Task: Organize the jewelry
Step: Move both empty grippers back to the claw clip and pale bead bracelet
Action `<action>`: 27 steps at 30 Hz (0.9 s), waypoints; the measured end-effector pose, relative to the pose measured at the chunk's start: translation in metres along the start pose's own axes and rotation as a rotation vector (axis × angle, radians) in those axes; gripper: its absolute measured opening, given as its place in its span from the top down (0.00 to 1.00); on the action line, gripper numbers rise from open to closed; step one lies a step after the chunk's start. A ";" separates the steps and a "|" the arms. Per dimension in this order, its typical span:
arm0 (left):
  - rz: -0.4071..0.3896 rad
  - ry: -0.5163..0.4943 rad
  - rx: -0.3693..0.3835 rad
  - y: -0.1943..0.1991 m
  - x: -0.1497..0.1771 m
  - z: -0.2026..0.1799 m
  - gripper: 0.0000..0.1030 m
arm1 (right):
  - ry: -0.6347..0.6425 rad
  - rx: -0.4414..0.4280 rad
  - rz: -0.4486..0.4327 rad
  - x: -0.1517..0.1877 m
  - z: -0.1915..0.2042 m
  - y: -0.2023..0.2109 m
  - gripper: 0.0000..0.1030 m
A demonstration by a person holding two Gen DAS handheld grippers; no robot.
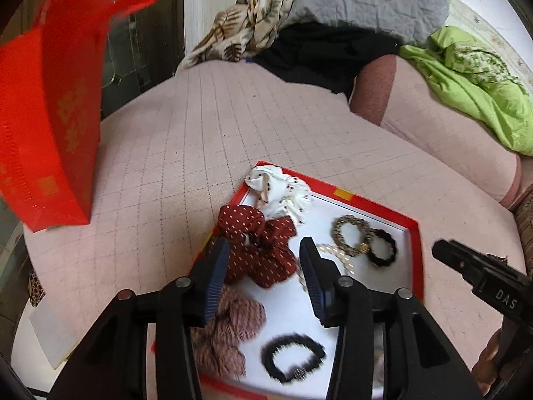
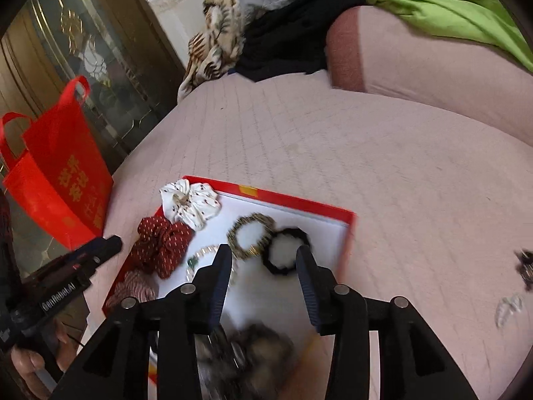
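A red-rimmed white tray (image 1: 411,233) lies on the pink bed and holds hair ties. In it are a white scrunchie (image 1: 283,193), a dark red dotted scrunchie (image 1: 263,253), a pink scrunchie (image 1: 230,330), a gold-brown tie (image 1: 349,233), a small black tie (image 1: 383,250) and a fuzzy black tie (image 1: 293,356). My left gripper (image 1: 265,250) is open and empty above the red scrunchie. My right gripper (image 2: 263,255) is open and empty over the tray (image 2: 346,230), just before the black tie (image 2: 286,253) and gold tie (image 2: 250,235). A blurred dark item (image 2: 253,350) lies under it.
A red gift bag (image 1: 50,126) stands at the bed's left edge, also in the right wrist view (image 2: 66,173). Piled clothes (image 1: 333,16), a green cloth (image 1: 473,83) and a pink pillow (image 1: 416,100) lie at the back. Small dark and clear items (image 2: 519,283) lie on the bed right of the tray.
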State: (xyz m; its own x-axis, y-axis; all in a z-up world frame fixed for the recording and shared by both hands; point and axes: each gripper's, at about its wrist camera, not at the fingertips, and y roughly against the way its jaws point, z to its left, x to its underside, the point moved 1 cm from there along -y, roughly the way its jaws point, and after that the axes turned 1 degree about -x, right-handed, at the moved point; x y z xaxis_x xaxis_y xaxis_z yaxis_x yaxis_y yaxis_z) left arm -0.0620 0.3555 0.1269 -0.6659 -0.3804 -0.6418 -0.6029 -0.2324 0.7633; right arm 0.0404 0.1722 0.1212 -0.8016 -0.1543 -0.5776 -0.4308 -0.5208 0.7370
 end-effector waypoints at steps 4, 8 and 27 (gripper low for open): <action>-0.014 -0.023 0.025 0.029 0.012 -0.022 0.57 | -0.070 0.021 -0.012 0.021 -0.024 0.031 0.57; -0.039 -0.067 0.051 0.057 0.025 -0.054 0.53 | -0.131 0.051 -0.024 0.044 -0.047 0.059 0.57; 0.009 -0.206 0.148 0.110 0.091 -0.174 0.49 | -0.257 0.197 -0.120 0.118 -0.124 0.151 0.53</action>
State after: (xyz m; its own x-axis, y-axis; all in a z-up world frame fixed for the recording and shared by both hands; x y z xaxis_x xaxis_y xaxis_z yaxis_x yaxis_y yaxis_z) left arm -0.1127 0.1399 0.1658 -0.7376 -0.1877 -0.6486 -0.6446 -0.0901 0.7592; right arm -0.0683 -0.0292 0.1207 -0.8075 0.1281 -0.5758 -0.5805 -0.3460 0.7371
